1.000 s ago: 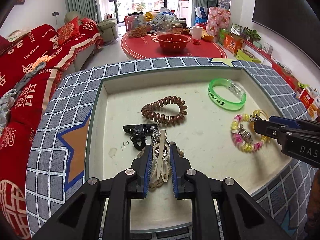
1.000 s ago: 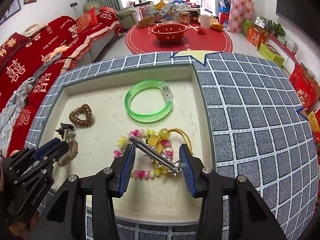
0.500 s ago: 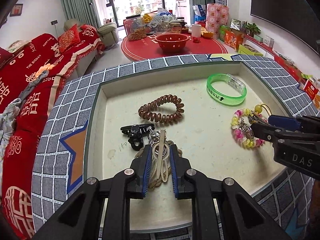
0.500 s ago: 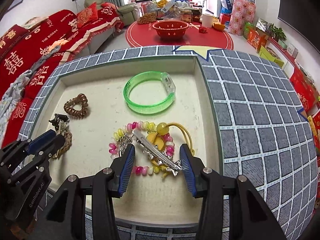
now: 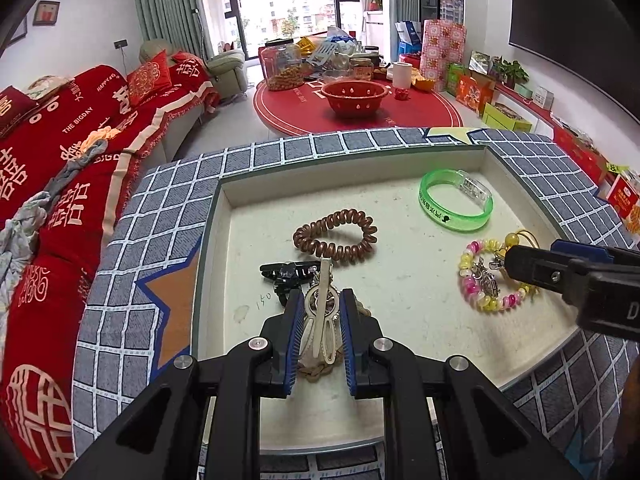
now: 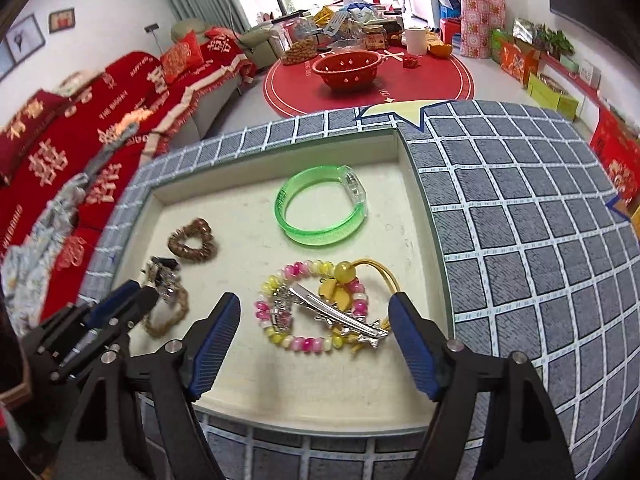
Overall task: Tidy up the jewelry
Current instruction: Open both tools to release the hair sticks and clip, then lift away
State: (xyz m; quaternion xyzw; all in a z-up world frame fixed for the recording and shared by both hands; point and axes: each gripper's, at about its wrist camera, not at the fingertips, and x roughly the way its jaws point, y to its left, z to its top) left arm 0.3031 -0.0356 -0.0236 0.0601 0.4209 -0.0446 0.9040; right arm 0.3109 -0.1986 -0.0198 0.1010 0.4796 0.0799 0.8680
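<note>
One recessed tray [image 6: 416, 184] in the checked table, holding all pieces. Green bangle [image 6: 320, 210], far side. Beaded bracelet [image 6: 304, 344] under silver clip [image 6: 340, 314]: right gripper [image 6: 316, 334] jaws opening, clip lying free between them; back off straight. Left gripper [image 5: 320, 336] clamped on pale clip [image 5: 322, 320]; lift gently over the braided cord

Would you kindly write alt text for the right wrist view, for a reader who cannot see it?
The right gripper, jaws opening, straddles a silver hair clip lying across a pink-and-yellow beaded bracelet in a shallow cream tray. Beyond lie a green bangle and a brown coil hair tie; the left gripper enters at lower left.
</note>
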